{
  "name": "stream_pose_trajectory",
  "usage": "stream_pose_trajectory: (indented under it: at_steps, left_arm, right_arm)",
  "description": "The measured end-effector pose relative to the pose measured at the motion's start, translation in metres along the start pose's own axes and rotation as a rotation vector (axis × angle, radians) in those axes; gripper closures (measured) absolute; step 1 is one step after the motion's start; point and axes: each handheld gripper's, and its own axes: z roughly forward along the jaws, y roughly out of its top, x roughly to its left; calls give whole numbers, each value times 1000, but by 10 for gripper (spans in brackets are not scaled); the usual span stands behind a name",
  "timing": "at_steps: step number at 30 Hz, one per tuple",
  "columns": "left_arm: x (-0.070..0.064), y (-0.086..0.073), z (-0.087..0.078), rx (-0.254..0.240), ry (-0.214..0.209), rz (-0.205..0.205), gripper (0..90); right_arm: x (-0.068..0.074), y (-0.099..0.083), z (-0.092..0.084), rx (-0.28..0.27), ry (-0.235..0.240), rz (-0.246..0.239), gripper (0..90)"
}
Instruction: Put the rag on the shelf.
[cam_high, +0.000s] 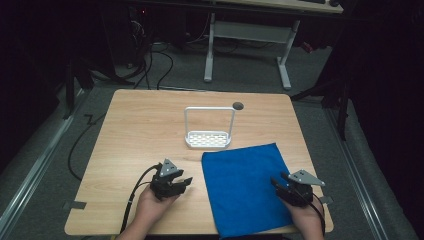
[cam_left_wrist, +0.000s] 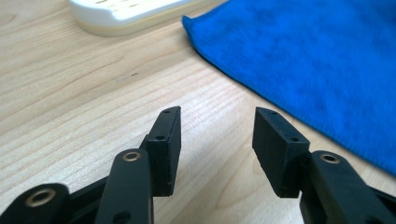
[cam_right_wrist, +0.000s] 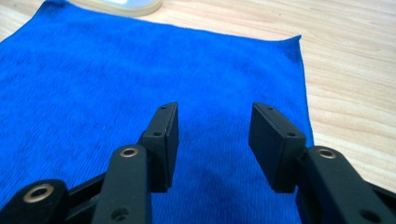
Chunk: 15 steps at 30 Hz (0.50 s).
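I see the blue cloth (cam_high: 243, 187) lying flat on the tabletop (cam_high: 140, 130), spread from the centre toward 5 o'clock, its near edge hanging over the tabletop's front rim. At 12 o'clock from the cloth, just beside its far edge, stands the white rack (cam_high: 208, 135) with its tall hoop handle. My left claw (cam_left_wrist: 215, 140) sits at 7 o'clock over bare wood, released, jaws apart with nothing between them, the cloth's edge near it on the right. My right claw (cam_right_wrist: 212, 140) hovers over the cloth at 5 o'clock, also released and empty
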Motion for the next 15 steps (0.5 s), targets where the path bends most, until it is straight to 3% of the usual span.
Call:
stream_pose_trajectory:
  at_steps: [2, 4, 15]
  left_arm:
    - [1, 1, 1, -10, -4, -7, 527]
    - [1, 1, 1, -10, 2, -1, 527]
    - [-1, 2, 2, -16, 4, 1, 524]
  right_arm:
    - [0, 2, 3, -4, 2, 21, 553]
    - [0, 4, 4, -12, 3, -9, 578]
    - [-5, 4, 1, -31, 0, 2, 553]
